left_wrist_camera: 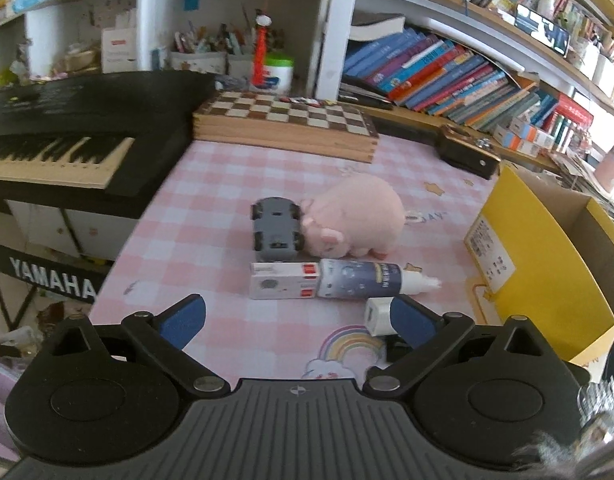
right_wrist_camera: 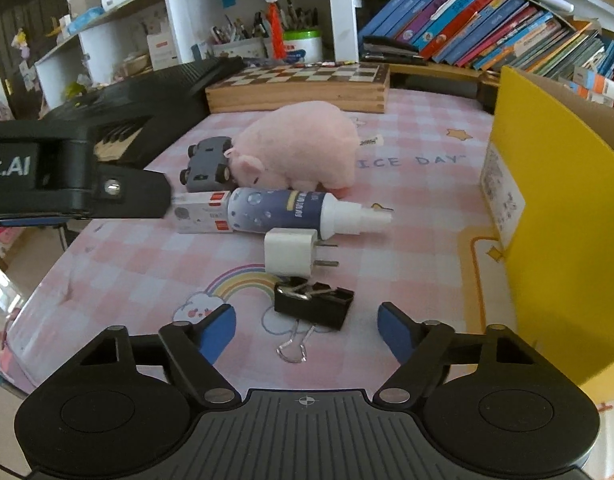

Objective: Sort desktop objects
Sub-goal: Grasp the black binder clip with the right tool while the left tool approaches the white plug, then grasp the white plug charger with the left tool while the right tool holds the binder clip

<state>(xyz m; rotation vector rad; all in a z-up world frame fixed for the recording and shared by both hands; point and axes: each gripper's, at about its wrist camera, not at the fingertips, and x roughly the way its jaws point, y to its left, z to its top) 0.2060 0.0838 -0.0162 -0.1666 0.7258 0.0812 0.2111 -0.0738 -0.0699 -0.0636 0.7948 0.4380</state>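
Note:
On the pink checked mat lie a pink plush pig, an upturned grey toy car, a small white box, a blue spray bottle, a white plug adapter and a black binder clip. My left gripper is open and empty, just short of the box and bottle. My right gripper is open and empty, with the binder clip between its fingertips' line and the adapter.
A yellow cardboard box stands open at the right. A wooden chessboard lies at the back, a Yamaha keyboard at the left. Bookshelves fill the back right. The left gripper's body crosses the right wrist view.

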